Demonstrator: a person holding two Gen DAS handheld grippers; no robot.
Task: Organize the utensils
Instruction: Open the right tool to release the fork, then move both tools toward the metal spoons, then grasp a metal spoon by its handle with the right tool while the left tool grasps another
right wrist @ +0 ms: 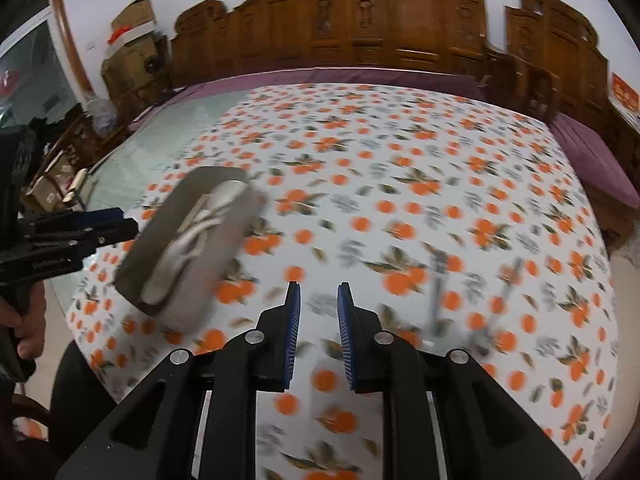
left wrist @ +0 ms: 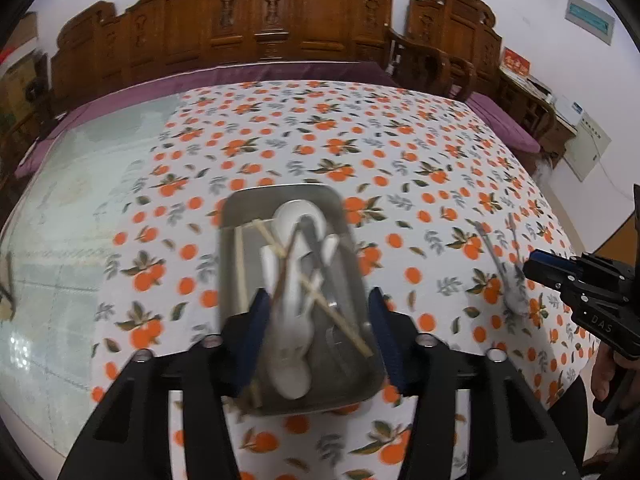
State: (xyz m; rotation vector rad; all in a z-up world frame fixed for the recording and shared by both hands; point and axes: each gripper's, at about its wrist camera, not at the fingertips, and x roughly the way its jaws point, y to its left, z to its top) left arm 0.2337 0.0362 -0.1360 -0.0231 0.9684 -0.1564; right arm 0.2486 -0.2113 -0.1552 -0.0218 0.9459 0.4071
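A steel tray [left wrist: 352, 248] on the orange-print cloth holds white ceramic spoons [left wrist: 292, 320], wooden chopsticks [left wrist: 240, 268] and metal utensils. My left gripper [left wrist: 316, 312] is open and hovers over the tray's near half, with nothing between its fingers. The tray also shows in the right wrist view [right wrist: 160, 232], blurred. My right gripper [right wrist: 318, 296] is open and empty above the cloth; it also shows in the left wrist view [left wrist: 532, 268]. A metal spoon [left wrist: 508, 280] lies on the cloth right of the tray, just left of it. Two blurred metal utensils [right wrist: 436, 292] lie right of the right gripper.
The cloth [left wrist: 320, 140] covers a glass-topped table [left wrist: 80, 200]. A carved wooden bench [left wrist: 260, 16] with purple cushions runs behind the table, with a wooden armchair [left wrist: 452, 40] at the right. The person's hand [left wrist: 604, 372] holds the right gripper.
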